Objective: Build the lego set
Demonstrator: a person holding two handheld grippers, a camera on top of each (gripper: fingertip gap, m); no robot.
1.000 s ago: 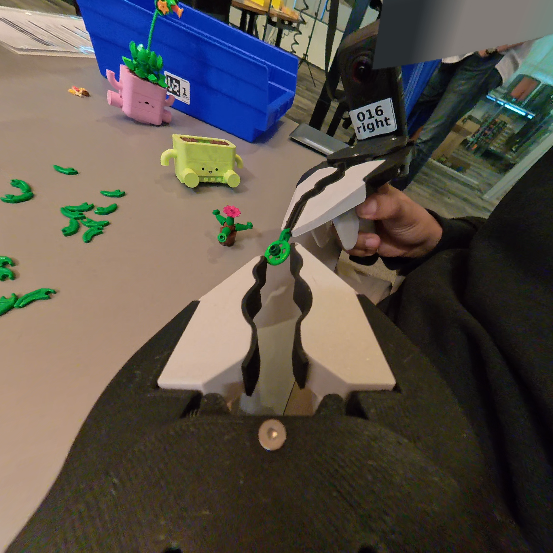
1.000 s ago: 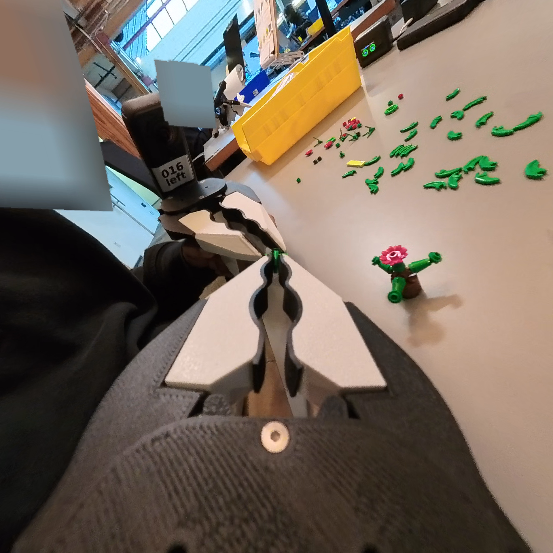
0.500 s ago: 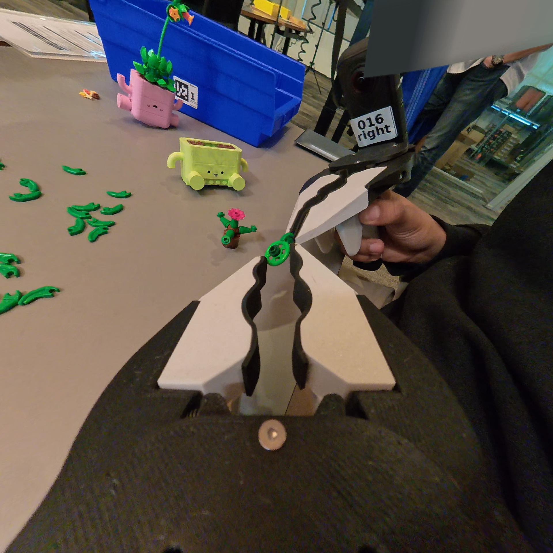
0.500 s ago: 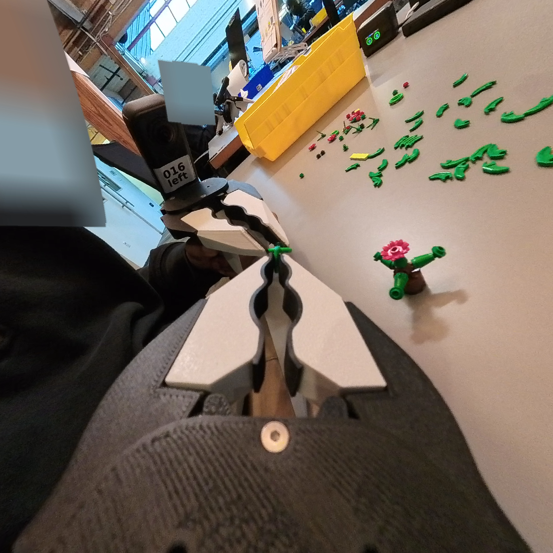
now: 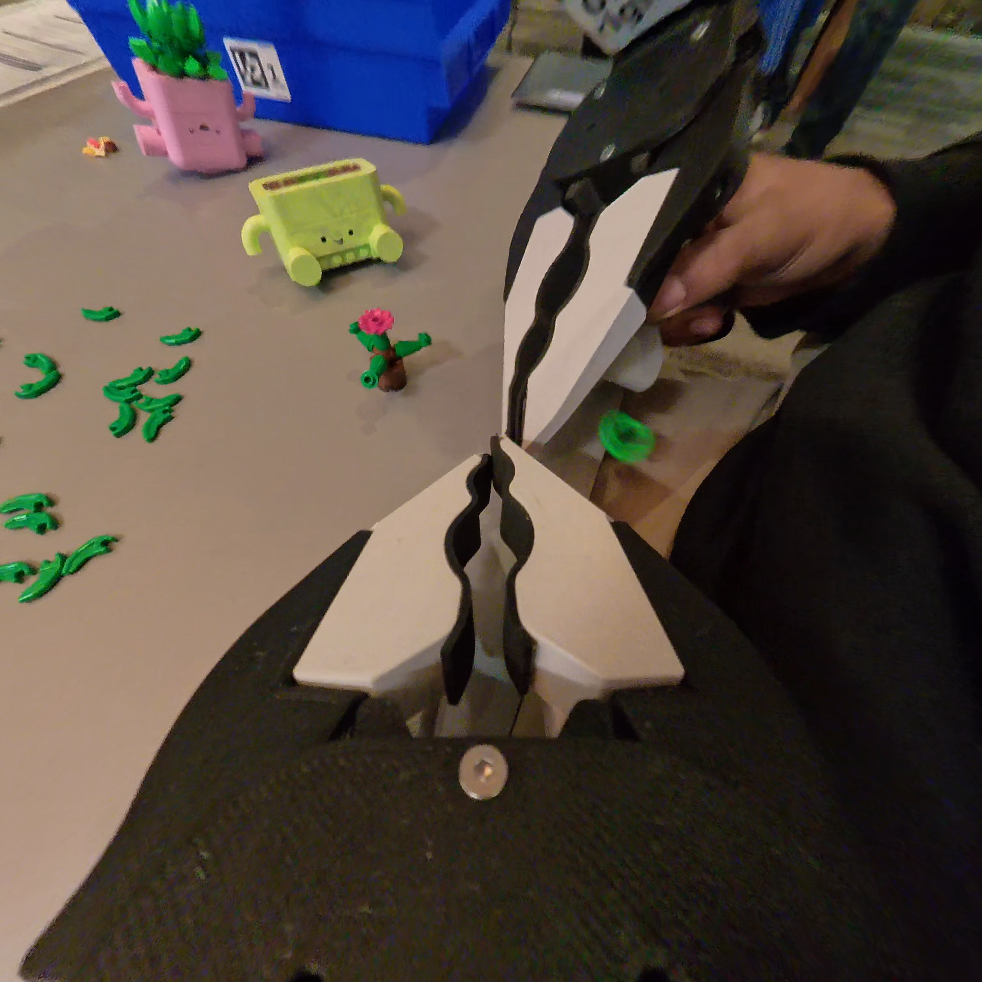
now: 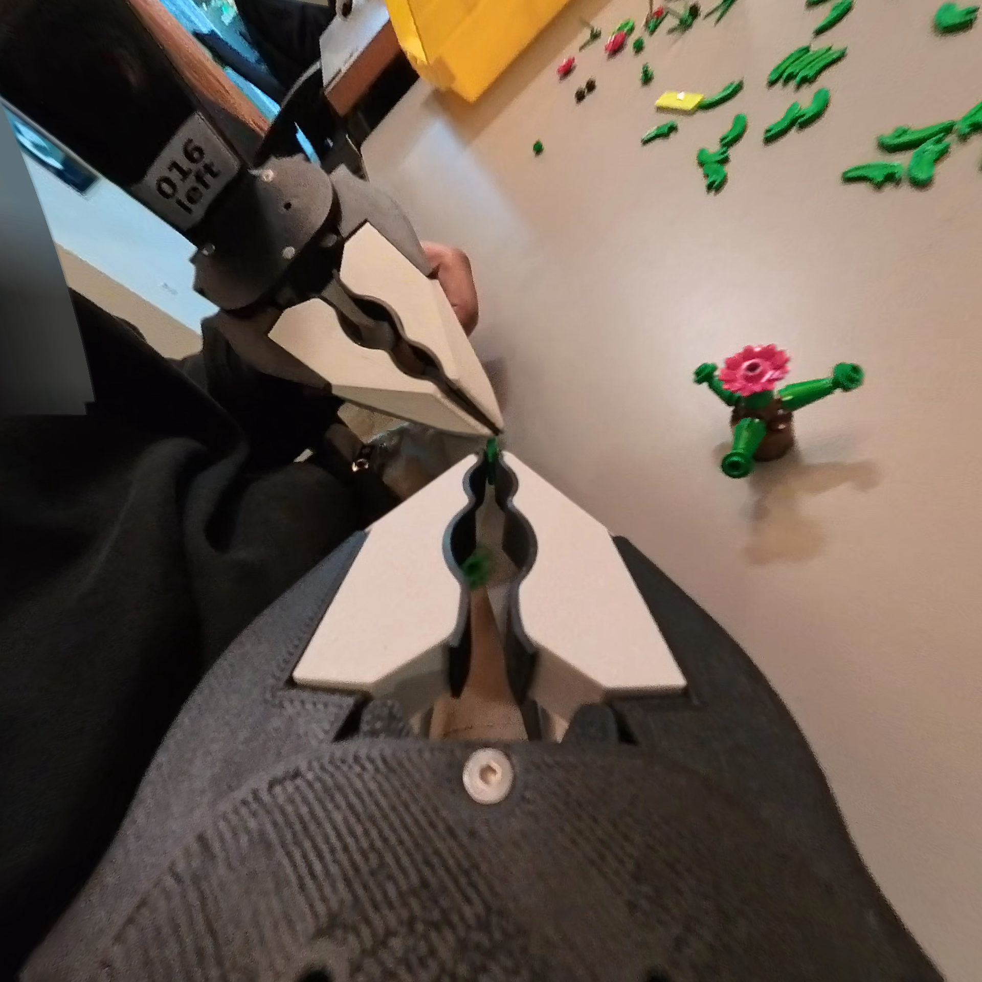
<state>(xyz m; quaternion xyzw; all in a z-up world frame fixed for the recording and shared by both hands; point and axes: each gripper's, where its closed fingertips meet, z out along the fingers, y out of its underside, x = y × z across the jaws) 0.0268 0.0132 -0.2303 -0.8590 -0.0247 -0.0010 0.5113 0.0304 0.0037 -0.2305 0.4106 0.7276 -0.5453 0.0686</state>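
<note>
My left gripper (image 5: 494, 449) is shut, with nothing showing between its tips. A round green lego piece (image 5: 626, 437) is loose and blurred in the air just right of it, past the table edge; in the right wrist view it shows through the finger gap (image 6: 475, 566). My right gripper (image 6: 491, 459) is shut on a small green lego piece (image 6: 491, 451), tip to tip with the left gripper (image 6: 494, 425). In the left wrist view the right gripper (image 5: 513, 428) points down at my left tips. A small brown-based plant with green arms and a pink flower (image 5: 385, 353) (image 6: 760, 404) stands on the table.
A lime pot figure (image 5: 324, 223) and a pink pot figure with green leaves (image 5: 188, 114) stand before a blue bin (image 5: 345, 53). Several loose green leaf pieces (image 5: 138, 398) (image 6: 797, 117) lie scattered. A yellow bin (image 6: 478, 37) is at the back. The person's dark sleeves crowd the table edge. Left and right tips are no more than a few centimetres apart. The lime pot figure (image 5: 324, 223) is about equally far from each gripper, around 15 centimetres.
The round green piece has left my left gripper's tips and is dropping to the right, off the table edge. The left gripper has closed fully. Both grippers have moved closer, tips nearly touching.
</note>
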